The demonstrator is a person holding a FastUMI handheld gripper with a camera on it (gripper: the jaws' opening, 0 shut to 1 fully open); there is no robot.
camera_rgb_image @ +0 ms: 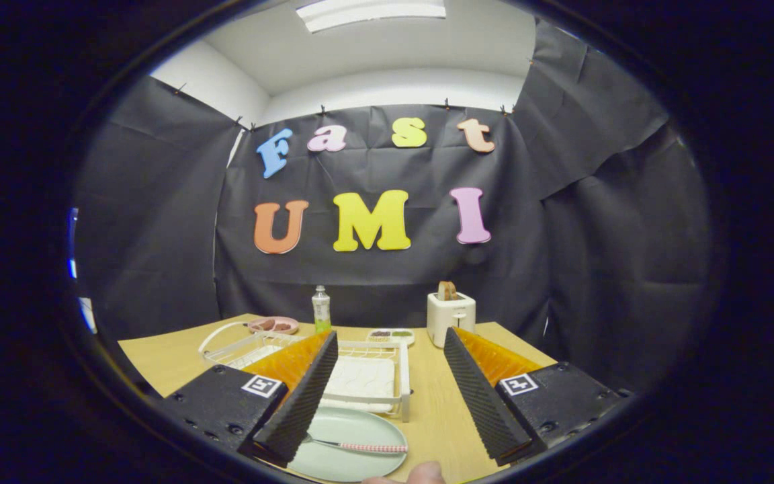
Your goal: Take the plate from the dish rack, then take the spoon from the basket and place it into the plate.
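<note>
Gripper view: gripper (390, 390) fingers spread wide apart, grasping nothing. Plate (350, 445), pale green, flat on wooden table (441, 410), low between the fingers and partly under the left one. Spoon (360, 446) with pale patterned handle lying across plate, bowl end tucked by left finger tip, handle pointing toward the gap. Dish rack (367, 376), white wire, just beyond plate, touching or nearly touching its far rim; holds no plate now. White basket (239, 346) beyond left finger, beside rack. Further back: pink dish (274, 325), soap bottle (321, 309), small tray (391, 334), toaster (451, 317) with bread in slot. Fingertip of a person (420, 474) at near edge of table.

Judged: both placements look done, spoon resting inside plate. Step in hand likely release and retreat. Best done by keeping fingers parted, lifting straight up and back, avoiding a nudge of spoon bowl or plate rim with left finger, steering clear of rack edge.
</note>
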